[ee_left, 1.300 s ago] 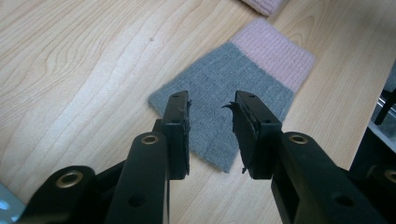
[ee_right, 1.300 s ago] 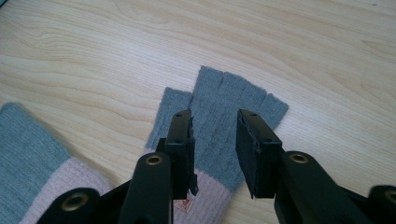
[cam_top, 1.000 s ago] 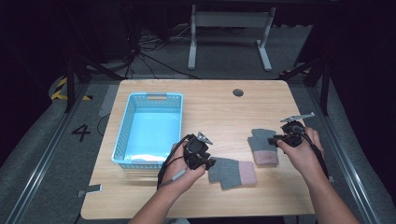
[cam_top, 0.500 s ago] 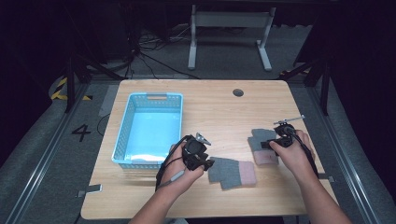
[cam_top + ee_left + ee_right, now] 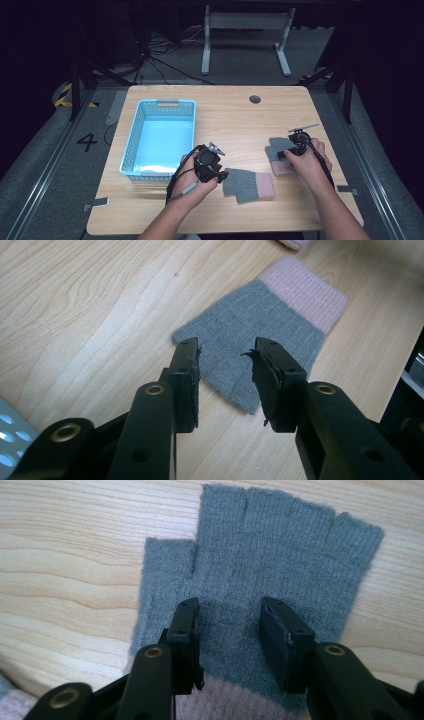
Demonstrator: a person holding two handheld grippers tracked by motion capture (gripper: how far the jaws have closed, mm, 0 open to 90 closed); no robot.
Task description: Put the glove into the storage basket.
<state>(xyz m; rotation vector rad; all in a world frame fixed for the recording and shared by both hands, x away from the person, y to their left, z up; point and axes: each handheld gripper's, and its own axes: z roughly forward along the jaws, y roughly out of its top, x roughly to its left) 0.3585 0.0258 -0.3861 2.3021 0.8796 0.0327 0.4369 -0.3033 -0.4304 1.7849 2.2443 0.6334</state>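
Right glove: pink cuff cut off by bottom edge below right gripper jaws, partly behind them. Whether pads touch knit: cannot tell. Left glove: near edge hidden behind left gripper jaws. Blue basket: only corner in frame, left of jaws.

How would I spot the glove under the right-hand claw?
Start at the blue basket on the wooden table, then look to the far right side. That fingerless glove, grey with a pink cuff, lies farther from the basket than its twin.
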